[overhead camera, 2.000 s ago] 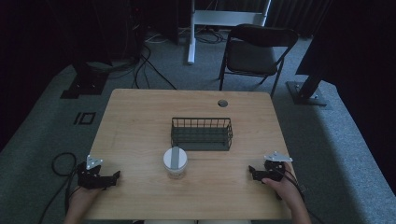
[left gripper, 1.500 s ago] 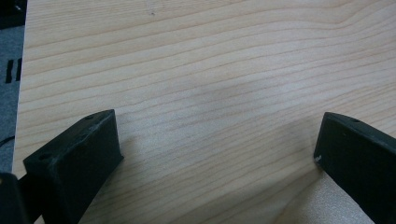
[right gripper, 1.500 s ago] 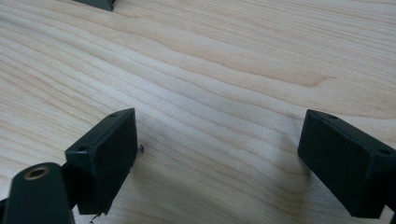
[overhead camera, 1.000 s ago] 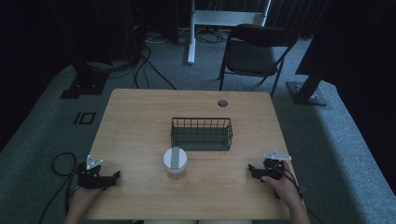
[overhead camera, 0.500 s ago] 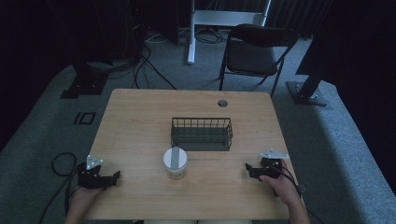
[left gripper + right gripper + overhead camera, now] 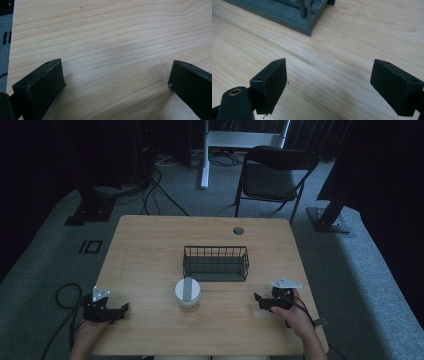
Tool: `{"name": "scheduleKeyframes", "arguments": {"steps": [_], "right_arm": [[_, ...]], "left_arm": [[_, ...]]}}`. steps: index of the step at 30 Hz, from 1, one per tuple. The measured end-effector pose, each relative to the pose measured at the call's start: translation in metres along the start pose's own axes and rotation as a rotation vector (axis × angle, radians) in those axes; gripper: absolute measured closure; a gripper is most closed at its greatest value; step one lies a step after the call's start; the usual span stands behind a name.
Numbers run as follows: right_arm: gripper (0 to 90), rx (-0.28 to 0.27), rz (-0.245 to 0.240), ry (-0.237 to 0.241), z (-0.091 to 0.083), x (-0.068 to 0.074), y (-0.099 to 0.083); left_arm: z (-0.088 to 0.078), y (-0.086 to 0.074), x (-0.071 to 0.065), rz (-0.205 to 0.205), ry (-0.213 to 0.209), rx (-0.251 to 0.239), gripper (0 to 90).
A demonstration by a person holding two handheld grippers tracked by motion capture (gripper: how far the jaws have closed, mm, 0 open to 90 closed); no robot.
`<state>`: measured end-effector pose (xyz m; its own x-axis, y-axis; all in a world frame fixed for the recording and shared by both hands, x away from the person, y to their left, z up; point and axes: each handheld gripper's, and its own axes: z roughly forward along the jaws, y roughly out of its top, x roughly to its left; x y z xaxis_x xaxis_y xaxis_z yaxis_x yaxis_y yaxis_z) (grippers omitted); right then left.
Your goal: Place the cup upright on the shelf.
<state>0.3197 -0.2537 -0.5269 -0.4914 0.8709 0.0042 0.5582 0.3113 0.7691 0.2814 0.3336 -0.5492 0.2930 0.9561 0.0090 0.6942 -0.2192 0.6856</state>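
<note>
A dark wire basket (image 6: 216, 263) stands at the middle of the wooden table (image 6: 150, 250). In front of it sits a white lidded cup (image 6: 188, 293) with a grey strip across its lid. My left gripper (image 6: 121, 308) rests at the table's front left corner, open, jaws pointing right with bare wood between them (image 6: 116, 77). My right gripper (image 6: 258, 299) is at the front right, open, pointing left toward the cup. In the right gripper view its jaws (image 6: 328, 82) stand wide apart over bare wood, with a corner of the basket (image 6: 308, 23) ahead.
A round cable hole (image 6: 238, 230) sits near the table's far edge. Behind the table stand a black folding chair (image 6: 275, 177) and a white desk leg (image 6: 205, 155). Cables (image 6: 65, 295) trail on the floor at the left.
My right gripper has shifted a little to the left and forward over the table. The left gripper, the cup and the basket have stayed where they were.
</note>
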Motion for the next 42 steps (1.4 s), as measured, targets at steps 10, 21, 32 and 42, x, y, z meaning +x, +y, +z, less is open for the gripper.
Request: {"name": "scheduleKeyframes", "arguments": {"steps": [10,21,32,42], "right_arm": [[14.5,-0.017,-0.026,0.058,0.007,0.021,0.013],[14.6,-0.028,-0.057,0.110,0.016,0.043,0.020],[14.6,-0.049,-0.106,0.184,0.022,0.070,0.029],[14.6,-0.073,-0.154,0.268,0.029,0.093,0.036]], "left_arm": [[0.000,0.000,0.000,0.000,0.000,0.000,0.4],[0.000,0.000,0.000,0.001,-0.001,0.000,0.1],[0.000,0.000,0.000,0.001,-0.002,0.000,0.2],[0.000,0.000,0.000,0.001,-0.002,0.001,0.2]]}}
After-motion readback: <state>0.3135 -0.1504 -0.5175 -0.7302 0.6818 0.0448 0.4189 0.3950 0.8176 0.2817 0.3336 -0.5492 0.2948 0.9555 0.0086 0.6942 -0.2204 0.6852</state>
